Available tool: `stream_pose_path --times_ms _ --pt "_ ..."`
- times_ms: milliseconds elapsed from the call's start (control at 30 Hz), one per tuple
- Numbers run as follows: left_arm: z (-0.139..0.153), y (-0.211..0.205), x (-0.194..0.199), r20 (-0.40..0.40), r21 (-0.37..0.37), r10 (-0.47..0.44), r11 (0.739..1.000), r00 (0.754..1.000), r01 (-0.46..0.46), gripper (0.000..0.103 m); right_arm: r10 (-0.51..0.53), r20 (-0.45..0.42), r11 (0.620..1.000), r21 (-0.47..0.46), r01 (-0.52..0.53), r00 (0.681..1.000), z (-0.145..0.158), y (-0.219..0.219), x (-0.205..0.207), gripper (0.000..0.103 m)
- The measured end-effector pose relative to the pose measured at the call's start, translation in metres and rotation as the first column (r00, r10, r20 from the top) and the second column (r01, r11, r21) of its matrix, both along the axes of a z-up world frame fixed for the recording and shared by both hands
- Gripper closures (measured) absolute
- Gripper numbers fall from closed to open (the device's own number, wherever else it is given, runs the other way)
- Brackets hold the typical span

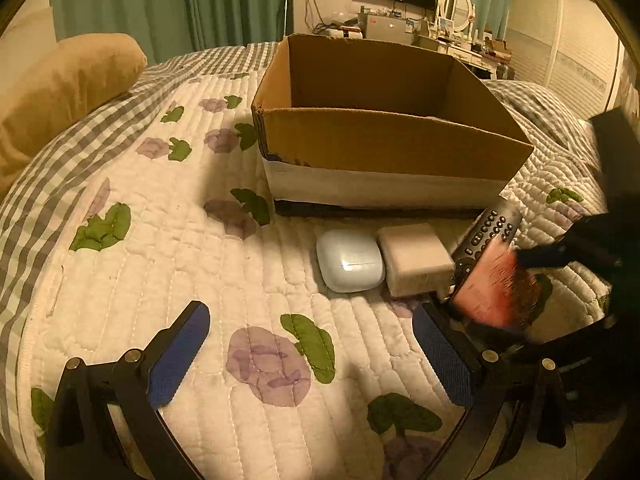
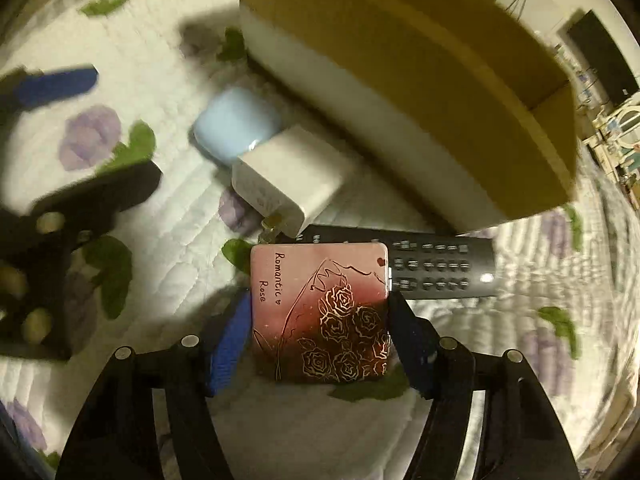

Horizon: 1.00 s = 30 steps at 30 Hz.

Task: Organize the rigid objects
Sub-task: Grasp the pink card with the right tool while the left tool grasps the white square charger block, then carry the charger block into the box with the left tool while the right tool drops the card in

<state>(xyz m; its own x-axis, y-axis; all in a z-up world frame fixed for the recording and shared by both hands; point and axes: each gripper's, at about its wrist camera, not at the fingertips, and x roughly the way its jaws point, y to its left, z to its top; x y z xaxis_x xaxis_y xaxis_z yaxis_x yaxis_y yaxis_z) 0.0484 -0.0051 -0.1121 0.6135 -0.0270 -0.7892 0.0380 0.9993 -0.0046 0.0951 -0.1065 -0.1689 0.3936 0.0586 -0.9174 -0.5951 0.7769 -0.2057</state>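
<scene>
The right gripper (image 2: 320,336) pinched a pink rose-printed flat case (image 2: 320,312) above the black remote (image 2: 440,270), near the brown cardboard box (image 1: 384,140); the left gripper (image 1: 312,344) stood spread over the quilt (image 1: 160,272).

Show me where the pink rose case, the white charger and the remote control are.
pink rose case (image 2: 320,312): right wrist view, middle of its printed face.
white charger (image 2: 288,176): right wrist view, its top face.
remote control (image 2: 440,268): right wrist view, the button rows.

Left tongs (image 1: 312,344) gape wide; right tongs (image 2: 320,340) are closed on something.
</scene>
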Motion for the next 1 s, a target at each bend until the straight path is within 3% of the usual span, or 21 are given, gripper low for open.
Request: stream_pose_path --times_ms 233,433,500,567,667,800,867,1000 --pt "0.007 -0.019 0.009 -0.002 0.039 -0.018 0.999 1.0 0.018 0.0 -0.049 0.093 0.997 0.072 0.042 0.994 0.048 -0.036 0.002 0.037" --pt "0.01 -0.062 0.033 -0.015 0.015 -0.102 0.995 0.995 0.102 0.002 -0.132 0.133 0.985 0.128 0.115 0.982 0.072 -0.069 0.021 0.036" --pt "0.004 -0.078 0.04 -0.017 0.041 -0.118 0.992 0.993 0.119 0.011 -0.14 0.138 0.983 0.135 0.122 0.98 0.078 -0.075 0.019 0.036" --pt "-0.004 -0.088 0.049 -0.03 0.044 -0.151 0.987 0.988 0.153 0.013 -0.141 0.14 0.983 0.136 0.122 0.98 0.079 -0.079 0.018 0.036" --pt "-0.027 -0.089 0.062 -0.108 0.034 -0.137 0.989 0.985 0.141 0.032 -0.143 0.13 0.981 0.148 0.123 0.981 0.078 -0.083 0.018 0.036" --pt "-0.033 -0.091 0.069 -0.122 0.031 -0.161 0.986 0.979 0.165 0.032 -0.129 0.126 0.981 0.159 0.108 0.984 0.075 -0.08 0.016 0.036" --pt "-0.034 -0.088 0.074 -0.142 0.001 -0.163 0.986 0.976 0.165 0.032 -0.125 0.127 0.981 0.162 0.104 0.984 0.073 -0.078 0.016 0.036" --pt "-0.039 -0.082 0.077 -0.207 -0.162 -0.226 0.967 0.952 0.195 0.045 -0.125 0.135 0.979 0.176 0.1 0.983 0.076 -0.078 0.015 0.037"
